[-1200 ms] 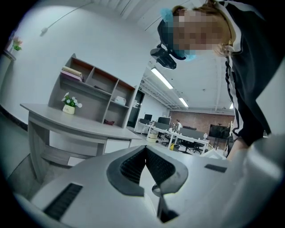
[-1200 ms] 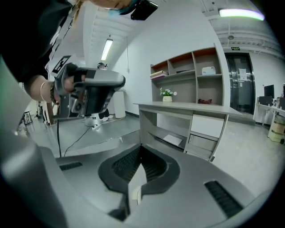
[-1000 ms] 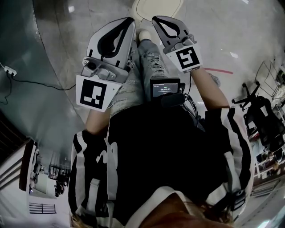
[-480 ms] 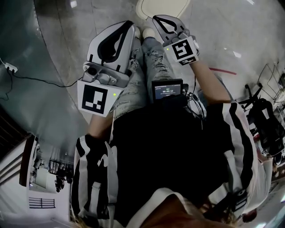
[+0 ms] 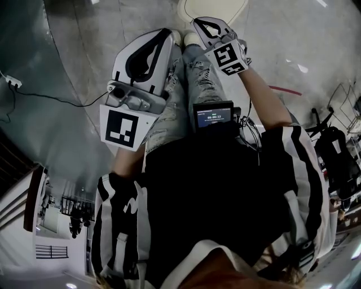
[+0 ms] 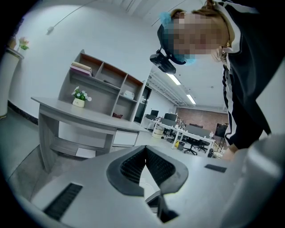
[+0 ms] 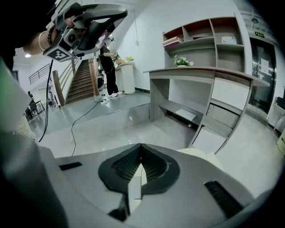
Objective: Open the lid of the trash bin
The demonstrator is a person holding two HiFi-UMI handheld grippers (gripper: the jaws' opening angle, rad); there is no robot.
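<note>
- Cream lid [image 5: 211, 8] of the trash bin [image 7: 199, 153] lies flat and looks shut. The top edge of the head view cuts it off, so this is a probable reading only.
- Task status: nothing is done yet as far as the pictures show. The lid is untouched, and the whole approach, contact and lift remain.
- The bin stands on the grey floor [image 5: 84, 45], just beyond the person's shoes [image 5: 189, 38] and straight ahead of both tools.
- Left tool [image 5: 167, 33]: its jaws are closed tip to tip with nothing between them, as its own view confirms [image 6: 145, 149]. It is held low in front of the left thigh and points forward and down toward the bin, near it but apart.
- Right tool [image 5: 196, 22]: its jaws are also together and empty [image 7: 140, 158]. It reaches further forward than the left, with its tip closest to the lid's near rim. In its own view the bin's pale curved edge shows just right of the jaws.
- Both forearms are extended and the two tools converge toward the bin.
- Judgement: the right tool looks the likelier to engage the lid first.
</note>
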